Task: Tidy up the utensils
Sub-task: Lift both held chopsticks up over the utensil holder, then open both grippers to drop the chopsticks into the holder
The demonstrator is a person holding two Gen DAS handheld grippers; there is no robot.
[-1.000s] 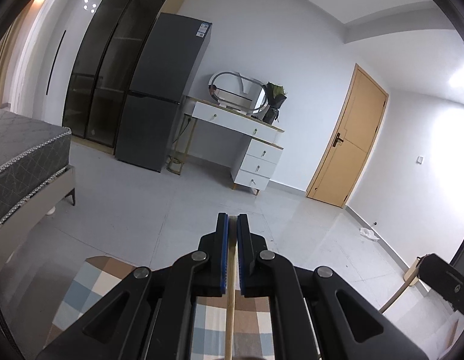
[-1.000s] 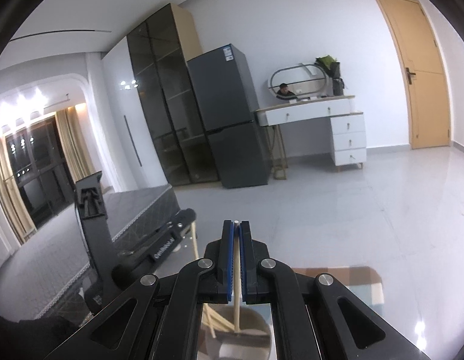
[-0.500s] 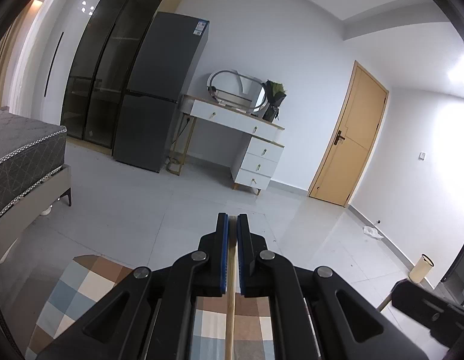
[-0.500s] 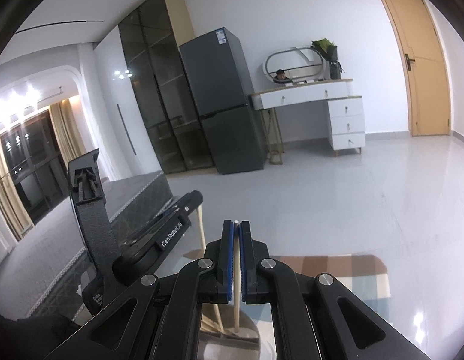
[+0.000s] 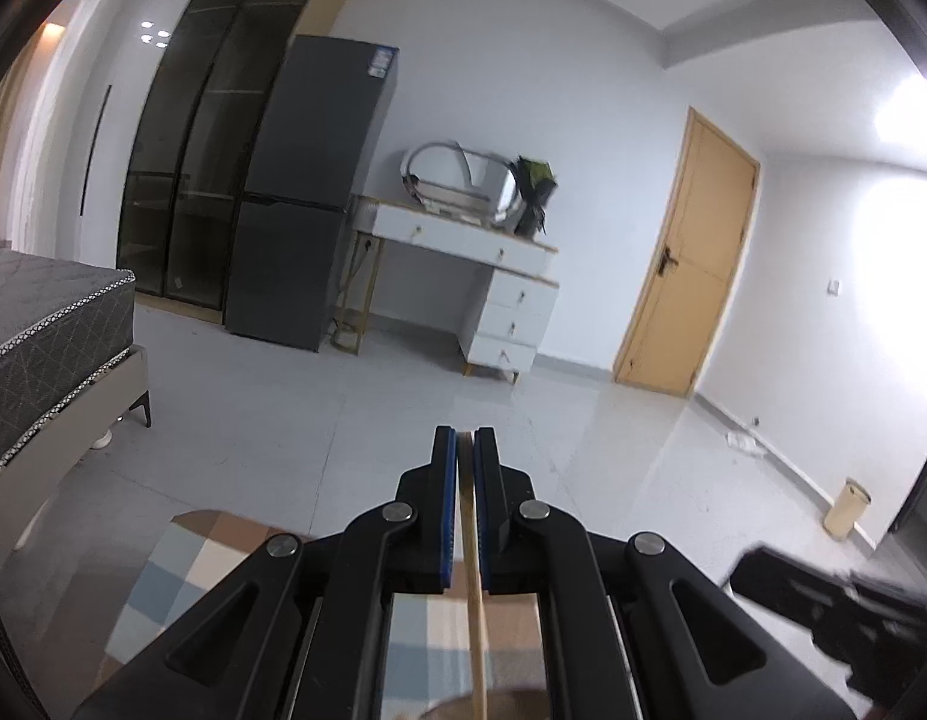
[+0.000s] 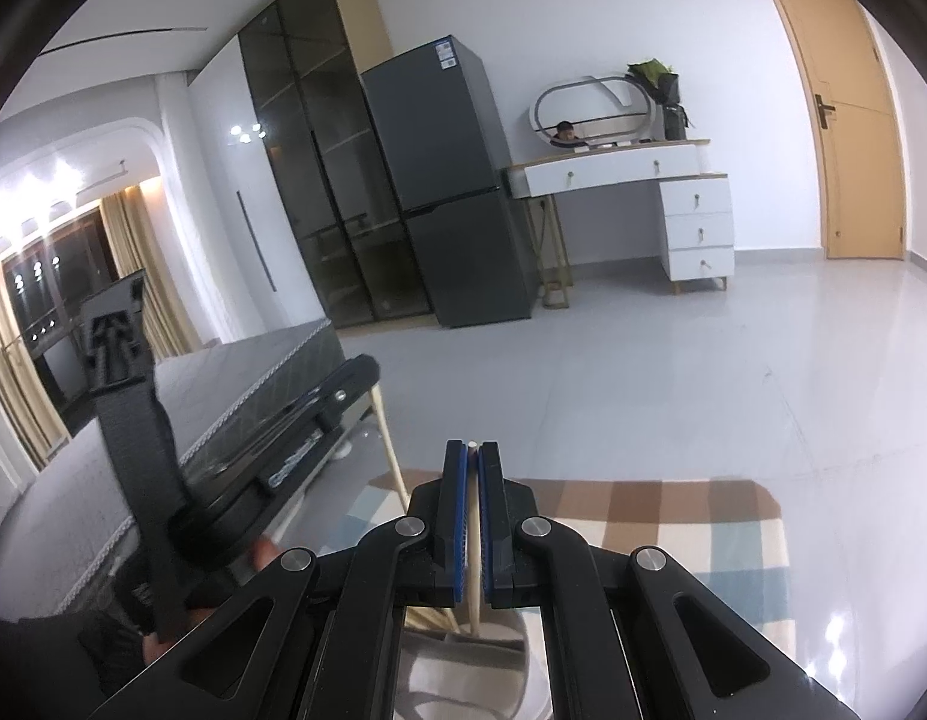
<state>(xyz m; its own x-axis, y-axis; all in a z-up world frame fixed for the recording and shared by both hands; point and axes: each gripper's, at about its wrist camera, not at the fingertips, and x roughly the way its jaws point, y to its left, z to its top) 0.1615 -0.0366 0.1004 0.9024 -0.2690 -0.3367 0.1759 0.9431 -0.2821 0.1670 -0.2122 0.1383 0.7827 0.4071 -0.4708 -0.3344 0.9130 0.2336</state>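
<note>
Chopsticks: one wooden stick (image 5: 474, 594) pinched between blue pads of left claw (image 5: 465, 450), running down out of view at frame bottom. Second stick (image 6: 475, 564) pinched in right claw (image 6: 472, 462), lower end reaching toward pale round container (image 6: 463, 672) below; more sticks lean there. Both claws pressed together on sticks, held above checked rug (image 6: 673, 534) on grey tiled floor. Left claw body visible at left of right view, hand (image 6: 265, 552) gripping it. Bed (image 5: 37, 336), fridge (image 5: 319, 192), white dresser (image 5: 493, 276), door (image 5: 685, 276) behind.

surface: glossy table (image 6: 763, 420) | on it: checked mat (image 6: 673, 516) | mat: flat
</note>
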